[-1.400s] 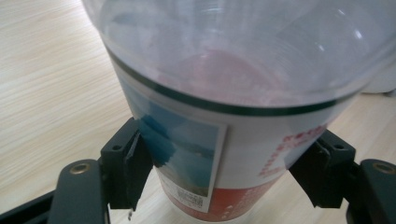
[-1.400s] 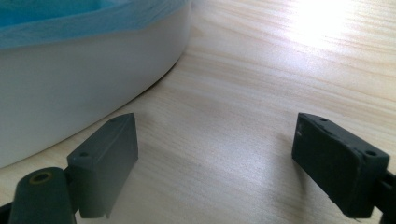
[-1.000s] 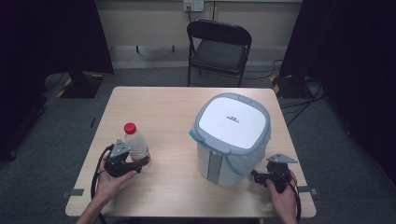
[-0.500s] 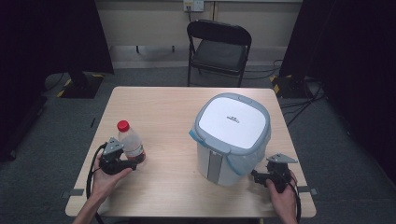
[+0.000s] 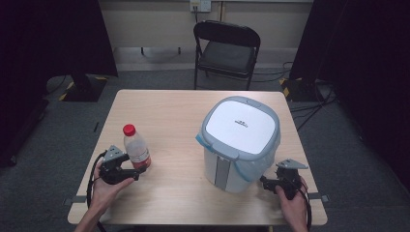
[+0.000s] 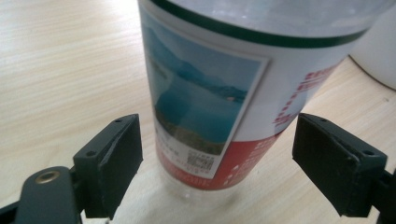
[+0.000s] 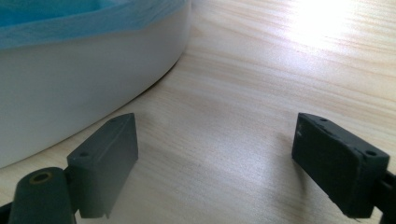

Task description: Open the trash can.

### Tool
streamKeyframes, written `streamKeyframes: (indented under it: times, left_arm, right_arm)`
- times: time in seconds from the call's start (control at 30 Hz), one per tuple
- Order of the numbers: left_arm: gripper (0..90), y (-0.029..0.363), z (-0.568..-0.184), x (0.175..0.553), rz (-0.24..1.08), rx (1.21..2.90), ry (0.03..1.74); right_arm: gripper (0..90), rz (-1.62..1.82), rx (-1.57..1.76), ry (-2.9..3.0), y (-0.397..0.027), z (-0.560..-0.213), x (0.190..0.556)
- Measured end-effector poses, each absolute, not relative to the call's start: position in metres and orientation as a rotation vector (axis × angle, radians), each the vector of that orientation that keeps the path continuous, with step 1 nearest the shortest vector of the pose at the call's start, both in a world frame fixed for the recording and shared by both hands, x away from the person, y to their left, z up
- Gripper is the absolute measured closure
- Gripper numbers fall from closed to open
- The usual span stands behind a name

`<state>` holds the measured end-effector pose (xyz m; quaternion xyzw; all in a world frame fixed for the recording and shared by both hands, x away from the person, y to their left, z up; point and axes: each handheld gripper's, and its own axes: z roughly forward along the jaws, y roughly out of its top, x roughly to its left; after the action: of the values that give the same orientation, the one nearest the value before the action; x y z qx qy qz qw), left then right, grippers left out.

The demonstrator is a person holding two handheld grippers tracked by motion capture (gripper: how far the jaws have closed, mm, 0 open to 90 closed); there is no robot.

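- Fingers [image 6: 109, 163] of my left gripper [image 5: 126, 170] are spread wide around the foot of the bottle [image 5: 136, 151], one on each side of its label, and I see a gap on both sides, so nothing is pinched.
- On the right gripper [image 5: 269, 182], I have the fingers [image 7: 105, 161] spread just as wide over bare table [image 5: 174, 113], with nothing between them.
- I see the bottle standing upright at the left of the table, red cap [image 5: 128, 129] on, well apart from the bin [image 5: 239, 142].
- That bin sits right of centre with its white lid shut and a blue bag folded over the rim; my right gripper rests just beside its base, near the table's front edge.
- My worry is the bottle: it is tall and narrow, and if one finger meets it before the other, I judge it could tip or skid on the smooth wood.
- A grip this low could also let the top sway once lifted.
- On the right, a careless swing could nudge the bin or snag the bag.
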<state>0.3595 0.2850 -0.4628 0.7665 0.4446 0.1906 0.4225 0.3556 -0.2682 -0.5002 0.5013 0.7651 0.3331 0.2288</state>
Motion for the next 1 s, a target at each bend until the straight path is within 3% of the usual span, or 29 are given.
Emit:
streamKeyframes:
  times: [0.1,0.17,0.23,0.33,0.57,1.0]
  left_arm:
    - [16.5,0.286,-0.463,0.354,0.527,1.928,1.175]
    - [17.4,0.289,-0.465,0.350,0.459,1.909,1.170]
    - [22.0,0.287,-0.467,0.343,0.491,1.930,1.159]
    - [19.2,0.281,-0.470,0.334,0.487,1.981,1.137]
    - [22.9,0.270,-0.466,0.323,0.442,1.959,1.110]
    - [25.6,0.211,-0.456,0.321,0.366,1.999,0.953]
  right_arm:
    - [13.0,0.917,1.380,2.106,-0.268,-0.500,0.356]
    - [13.0,0.917,1.380,2.107,-0.268,-0.500,0.356]
    - [13.0,0.916,1.380,2.106,-0.268,-0.500,0.356]
    - [12.9,0.915,1.380,2.107,-0.268,-0.500,0.356]
    - [13.4,0.919,1.394,2.099,-0.268,-0.500,0.356]
    - [15.4,0.945,1.398,2.061,-0.274,-0.482,0.370]
